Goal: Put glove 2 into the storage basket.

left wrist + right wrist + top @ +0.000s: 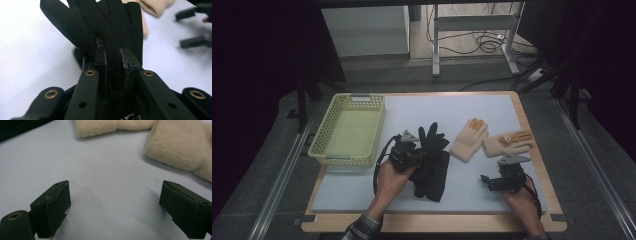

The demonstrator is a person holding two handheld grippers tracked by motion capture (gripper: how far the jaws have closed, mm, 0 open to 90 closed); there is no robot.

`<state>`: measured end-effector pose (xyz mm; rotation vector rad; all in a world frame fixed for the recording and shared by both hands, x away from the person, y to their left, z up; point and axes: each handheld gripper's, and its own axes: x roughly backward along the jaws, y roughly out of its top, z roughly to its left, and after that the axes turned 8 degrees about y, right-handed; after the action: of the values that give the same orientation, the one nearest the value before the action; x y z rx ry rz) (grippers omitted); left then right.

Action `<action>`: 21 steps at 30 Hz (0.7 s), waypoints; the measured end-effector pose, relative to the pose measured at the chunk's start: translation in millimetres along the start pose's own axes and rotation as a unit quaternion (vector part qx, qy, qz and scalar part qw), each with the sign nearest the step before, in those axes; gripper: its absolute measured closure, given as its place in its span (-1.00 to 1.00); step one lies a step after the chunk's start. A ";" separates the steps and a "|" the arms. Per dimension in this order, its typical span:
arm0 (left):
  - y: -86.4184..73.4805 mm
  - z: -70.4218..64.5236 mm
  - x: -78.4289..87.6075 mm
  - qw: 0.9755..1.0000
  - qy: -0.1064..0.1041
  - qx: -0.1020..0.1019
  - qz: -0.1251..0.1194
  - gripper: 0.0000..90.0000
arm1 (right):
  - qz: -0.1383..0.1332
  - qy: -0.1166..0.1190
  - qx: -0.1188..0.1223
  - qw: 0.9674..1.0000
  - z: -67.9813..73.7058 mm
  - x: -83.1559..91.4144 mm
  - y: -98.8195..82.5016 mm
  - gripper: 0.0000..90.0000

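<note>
A black glove (434, 142) (110, 25) is in the middle of the white mat (492, 107), its fingers pointing away from me. My left gripper (424, 156) (113, 58) is shut on its palm, the fabric pinched between both pads. More black fabric (432, 182) lies under and in front of it. Two cream gloves with orange fingertips (469, 137) (509, 143) lie to the right. My right gripper (487, 182) (117, 202) rests low over bare mat in front of the cream gloves (175, 145), jaws wide open with nothing between them.
A pale yellow plastic basket (324, 132) sits empty at the mat's left side. The mat lies on a wooden board (432, 222) with grey floor around it. In the left gripper view the other gripper's open jaws (191, 27) appear at the upper right.
</note>
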<state>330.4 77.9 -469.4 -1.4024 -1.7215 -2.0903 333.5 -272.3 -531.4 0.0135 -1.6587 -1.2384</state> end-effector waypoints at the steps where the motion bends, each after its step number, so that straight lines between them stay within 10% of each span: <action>1: -1.5 -3.4 -1.0 1.000 0.000 -0.004 0.002 0.72 | 0.000 0.000 0.000 1.000 0.0 0.0 0.0 -0.79; 6: -13.0 -16.3 -19.2 1.000 -0.004 -0.024 0.020 0.64 | 0.000 0.000 0.000 1.000 0.0 -0.1 0.0 -0.79; 14: -21.5 -2.2 -2.4 0.999 -0.021 -0.016 -0.024 -0.29 | 0.003 -0.013 0.000 1.000 1.6 -0.4 0.3 -0.87; 21: -53.5 27.8 12.0 0.999 0.027 -0.032 -0.012 -0.52 | 0.000 -0.016 -0.018 1.000 3.1 0.2 1.2 -0.79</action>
<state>308.5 125.2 -501.9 -1.3336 -1.6741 -2.1943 331.8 -269.6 -530.2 -0.0292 -1.6630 -1.2744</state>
